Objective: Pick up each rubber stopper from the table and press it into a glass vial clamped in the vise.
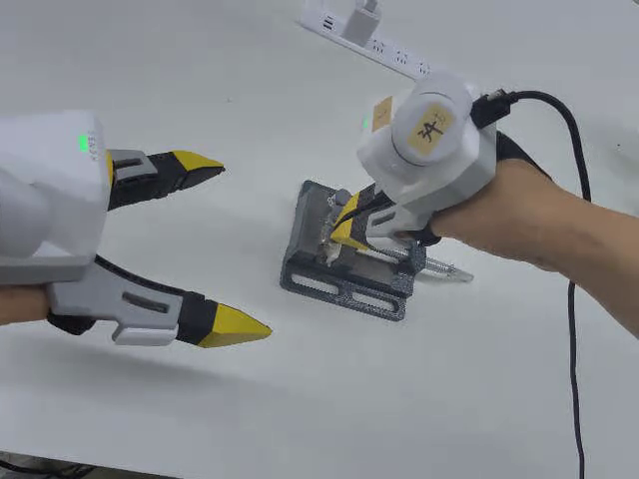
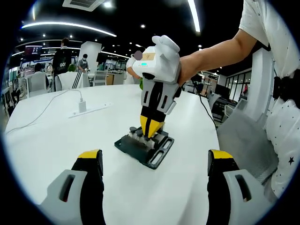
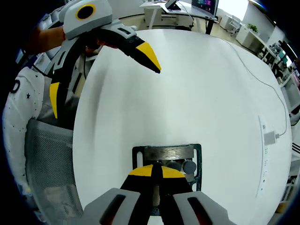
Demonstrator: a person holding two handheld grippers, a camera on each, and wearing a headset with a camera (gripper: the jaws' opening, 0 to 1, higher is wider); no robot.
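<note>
A: Yellow-tipped white plastic left gripper [image 1: 246, 249] sits near left, jaws spread wide, carrying nothing, well apart from the work.
B: And the press?
A: Mid-table. The matching yellow-tipped right gripper [image 1: 344, 235] points down into the dark grey metal vise with slotted base [image 1: 344, 289]. Its jaws are pressed together. Can't tell if a stopper is under the tips, they hide it.
B: Any stoppers visible?
A: One grey round rubber stopper [image 3: 189, 166] sits on a vial top in the vise, just beside the tips. The vial glass is mostly hidden.
B: Then push straight down the vial axis with no side load. Glass is brittle, and rubber will likely cock if tilted. Closed tips make a narrow punch, so centre them.
A: The smooth white tabletop [image 1: 449, 399] looks slick. The left gripper could steady the base.
B: Anything far?
A: A white plastic power strip [image 1: 364, 35] at the far edge. A black rubbery cable [image 1: 573, 339] trails down the right.
</note>
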